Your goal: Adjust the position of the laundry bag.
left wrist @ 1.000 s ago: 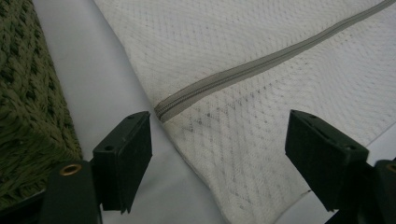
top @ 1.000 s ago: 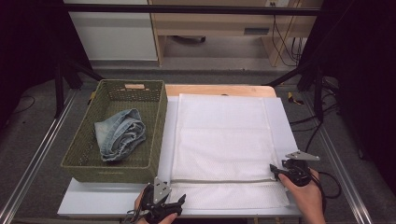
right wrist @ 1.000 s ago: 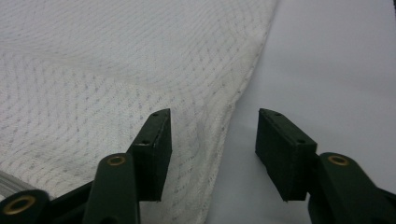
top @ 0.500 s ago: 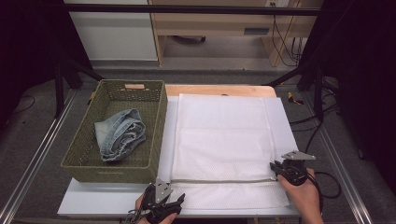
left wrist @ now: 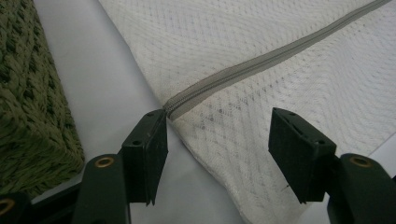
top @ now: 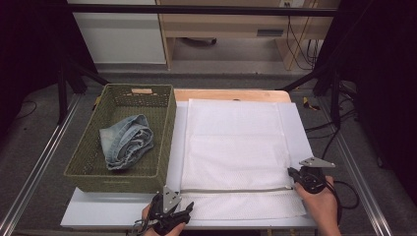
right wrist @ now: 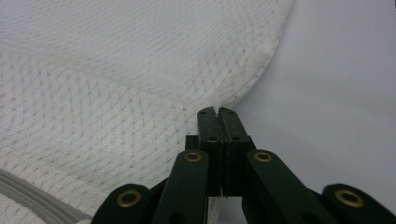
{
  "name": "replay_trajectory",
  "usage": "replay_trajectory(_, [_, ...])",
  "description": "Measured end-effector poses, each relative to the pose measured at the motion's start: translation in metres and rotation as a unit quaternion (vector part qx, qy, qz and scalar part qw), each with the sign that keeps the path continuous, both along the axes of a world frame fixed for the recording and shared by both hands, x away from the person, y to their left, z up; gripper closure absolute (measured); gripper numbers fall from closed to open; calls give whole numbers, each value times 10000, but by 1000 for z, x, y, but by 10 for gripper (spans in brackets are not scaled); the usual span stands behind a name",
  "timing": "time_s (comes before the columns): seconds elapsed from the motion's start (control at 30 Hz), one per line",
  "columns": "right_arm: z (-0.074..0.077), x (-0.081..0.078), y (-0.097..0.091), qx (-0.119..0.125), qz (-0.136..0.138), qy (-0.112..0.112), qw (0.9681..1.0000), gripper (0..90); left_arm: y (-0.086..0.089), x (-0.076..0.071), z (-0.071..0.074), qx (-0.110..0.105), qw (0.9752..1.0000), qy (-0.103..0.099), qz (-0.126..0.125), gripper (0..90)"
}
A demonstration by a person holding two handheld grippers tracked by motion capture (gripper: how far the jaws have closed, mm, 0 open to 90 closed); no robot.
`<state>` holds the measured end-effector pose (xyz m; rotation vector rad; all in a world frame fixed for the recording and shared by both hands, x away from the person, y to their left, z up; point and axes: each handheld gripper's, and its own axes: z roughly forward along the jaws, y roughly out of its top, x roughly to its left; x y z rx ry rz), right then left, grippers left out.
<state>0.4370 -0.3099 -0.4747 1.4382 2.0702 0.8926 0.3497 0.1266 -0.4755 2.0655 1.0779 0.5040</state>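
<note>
A white mesh laundry bag (top: 236,147) lies flat on the white board, its grey zipper (top: 236,189) running across near the front. My left gripper (top: 188,206) is at the bag's front left corner. In the left gripper view it (left wrist: 218,116) stands open, straddling the corner just below the zipper's end (left wrist: 175,102); its jaws have just been closing, and the pads stay clear of the mesh. My right gripper (top: 291,173) is at the bag's right edge by the zipper. In the right gripper view it (right wrist: 218,110) is shut on a pinch of the mesh bag (right wrist: 116,93).
A green woven basket (top: 169,123) stands left of the bag with folded blue jeans (top: 125,142) inside. In the left gripper view the basket's wall (left wrist: 28,93) is close on the left. A bare strip of white board (top: 98,211) lies in front of the basket. Black frame legs stand at both sides.
Both hands have stayed where they were. The right gripper's jaws have come together on the bag's right edge, and the left gripper's jaws have narrowed a little.
</note>
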Motion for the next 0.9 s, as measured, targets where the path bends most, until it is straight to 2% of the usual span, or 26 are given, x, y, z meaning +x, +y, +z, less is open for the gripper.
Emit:
replay_trajectory(0.2, [2,-1,-2,40,24,-67,10000,895,-2,2,-3,69,10000,21,6,377])
replay_trajectory(0.3, [3,-2,-3,95,-29,-27,9999,896,-4,4,-5,108,9999,76,-12,386])
replay_trajectory(0.4, [4,-2,-5,99,-13,-43,9999,896,-4,6,-7,93,9999,132,-12,469])
replay_trajectory(0.43, [4,-2,-5,99,-13,-43,9999,896,-5,6,-8,83,9999,126,-8,469])
replay_trajectory(0.47, [4,-3,-5,99,-22,-59,9999,896,-4,7,-7,113,9998,134,-41,526])
replay_trajectory(0.57, [4,-3,-5,99,-20,-62,9999,896,-4,7,-7,112,9998,121,-68,586])
replay_trajectory(0.67, [5,-3,-5,131,-53,-37,9999,897,-4,7,-7,105,9998,94,-173,684])
replay_trajectory(0.9, [6,-4,-5,115,-30,-38,9999,898,-4,10,-7,126,9996,60,-260,806])
